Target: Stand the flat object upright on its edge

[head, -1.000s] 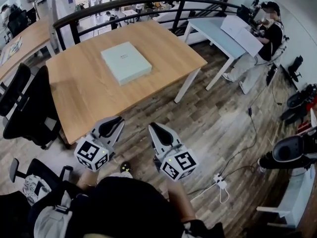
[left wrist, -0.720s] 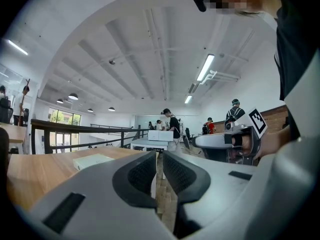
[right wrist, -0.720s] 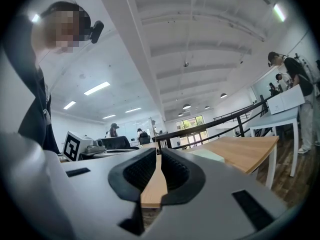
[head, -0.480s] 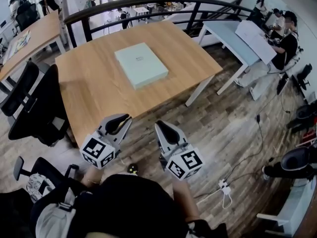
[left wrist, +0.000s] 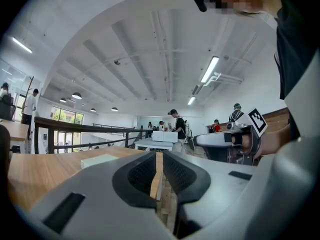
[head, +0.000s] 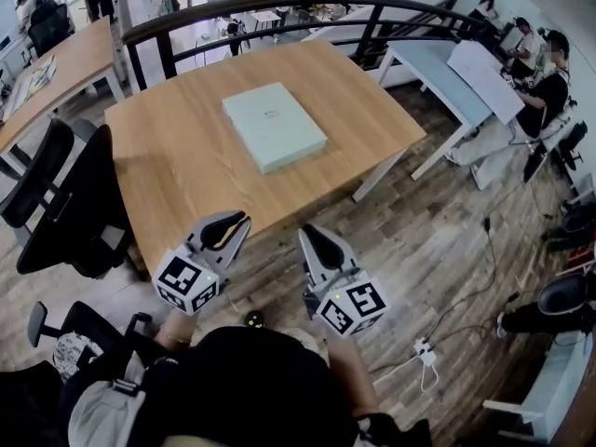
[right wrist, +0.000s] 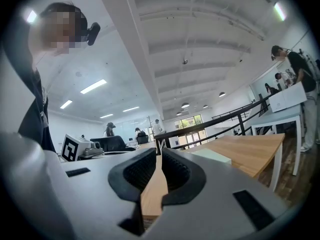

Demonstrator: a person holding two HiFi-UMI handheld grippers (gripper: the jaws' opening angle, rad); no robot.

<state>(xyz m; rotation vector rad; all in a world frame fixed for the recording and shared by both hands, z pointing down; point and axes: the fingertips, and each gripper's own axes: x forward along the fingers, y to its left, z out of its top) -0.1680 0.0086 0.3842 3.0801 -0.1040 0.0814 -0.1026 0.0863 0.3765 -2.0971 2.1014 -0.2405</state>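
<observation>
- Flat object (head: 274,125), a pale green slab, perhaps a shallow box though too distant to be sure, lying broad face down near the middle of the wooden table (head: 168,170), with nothing touching it.
- Left gripper (head: 226,227) held level at the table's near edge, jaws pressed together on nothing, only a sliver of tabletop showing through the slit.
- Right gripper (head: 314,240) alongside it over the floor, well apart from the object, likewise closed and empty.
- Both pointed toward the table, side by side, seemingly to come at the object from two sides.
- Task judged not yet begun: object flat on its face, no edge lifted.
- Closed jaws likely suited to nudging or levering an edge up; opening needed first for any pinch.
</observation>
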